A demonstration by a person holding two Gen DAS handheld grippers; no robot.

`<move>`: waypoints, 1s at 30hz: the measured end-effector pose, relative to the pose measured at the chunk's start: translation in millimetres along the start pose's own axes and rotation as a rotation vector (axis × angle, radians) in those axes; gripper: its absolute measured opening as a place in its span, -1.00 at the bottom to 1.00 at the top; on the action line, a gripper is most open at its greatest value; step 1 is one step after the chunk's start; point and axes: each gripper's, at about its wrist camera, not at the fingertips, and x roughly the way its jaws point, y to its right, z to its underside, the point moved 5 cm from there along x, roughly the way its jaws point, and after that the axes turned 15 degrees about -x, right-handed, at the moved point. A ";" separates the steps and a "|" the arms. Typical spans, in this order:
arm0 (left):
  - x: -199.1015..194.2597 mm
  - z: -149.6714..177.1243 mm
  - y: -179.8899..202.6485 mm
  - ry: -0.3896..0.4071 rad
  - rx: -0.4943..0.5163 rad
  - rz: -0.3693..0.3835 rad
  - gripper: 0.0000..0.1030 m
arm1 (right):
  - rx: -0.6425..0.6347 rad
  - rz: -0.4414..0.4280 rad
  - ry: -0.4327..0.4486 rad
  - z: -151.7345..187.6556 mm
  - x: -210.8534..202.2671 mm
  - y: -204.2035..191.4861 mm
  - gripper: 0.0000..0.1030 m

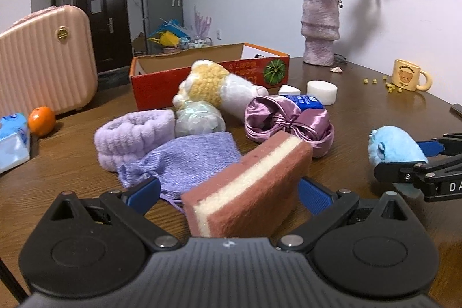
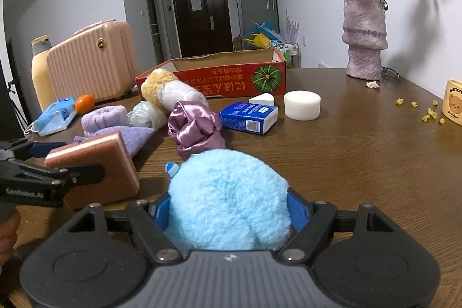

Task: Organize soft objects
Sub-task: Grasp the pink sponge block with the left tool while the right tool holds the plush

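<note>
1 orange box [image 2: 213,77], interior hidden; left tool [image 1: 231,189] pinching sponge [image 1: 248,186], right tool [image 2: 228,207] pinching blue plush [image 2: 228,198].

Pale walls [image 2: 303,28] enclosed the room, a dark door [image 2: 201,16] stood at the far end beside a grey fridge [image 2: 255,5], and a brown wooden table [image 2: 361,152] filled the foreground.

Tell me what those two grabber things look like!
Both are black, with a ribbed dark grey body, two round discs and silver screws. The left gripper and right gripper have bright blue ridged pads on their jaws. White lettering on the left one's side reads GenRobot.AI.
</note>
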 end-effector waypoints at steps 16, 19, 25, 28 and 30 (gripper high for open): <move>-1.1 7.2 4.4 -0.034 -0.014 0.060 0.14 | 0.010 -0.005 0.003 0.0 1.1 0.0 0.49; -5.8 10.5 8.9 -0.031 -0.011 0.062 -0.04 | 0.012 -0.005 0.008 0.0 0.4 0.3 0.49; -14.8 16.6 18.7 -0.027 -0.008 0.073 -0.34 | 0.015 -0.006 0.018 -0.1 -2.1 1.3 0.49; -18.0 19.5 22.3 -0.020 -0.006 0.065 -0.37 | 0.016 -0.006 0.024 -0.1 -3.3 1.6 0.49; -20.6 20.4 24.5 -0.013 -0.009 0.058 -0.38 | 0.016 -0.007 0.028 -0.4 -3.9 1.6 0.49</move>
